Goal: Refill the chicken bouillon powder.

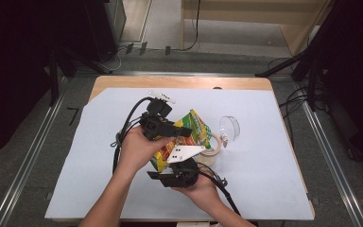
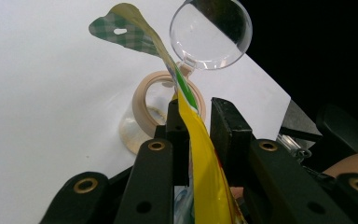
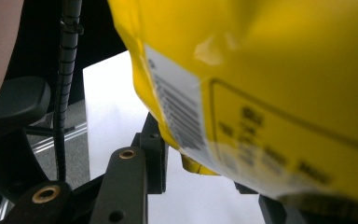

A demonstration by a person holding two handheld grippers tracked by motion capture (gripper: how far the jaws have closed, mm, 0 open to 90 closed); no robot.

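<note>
A yellow snack bag (image 1: 194, 126) with green and red print hangs above the table between both grippers. My left gripper (image 1: 183, 132) comes in from the upper left. In the left gripper view its jaws (image 2: 198, 112) are shut on the bag's thin side edge (image 2: 201, 154). My right gripper (image 1: 166, 164), with the grey plate on top, holds the bag's lower end from below. In the right gripper view the bag (image 3: 270, 70) with its white barcode label fills the space between the jaws (image 3: 200, 168), which are shut on its bottom corner.
A roll of beige tape (image 1: 213, 150) (image 2: 144, 108) lies on the white sheet (image 1: 264, 179) just right of the bag. A clear stemmed glass (image 1: 229, 127) (image 2: 209, 32) lies on its side beyond it. Cables trail from both grippers.
</note>
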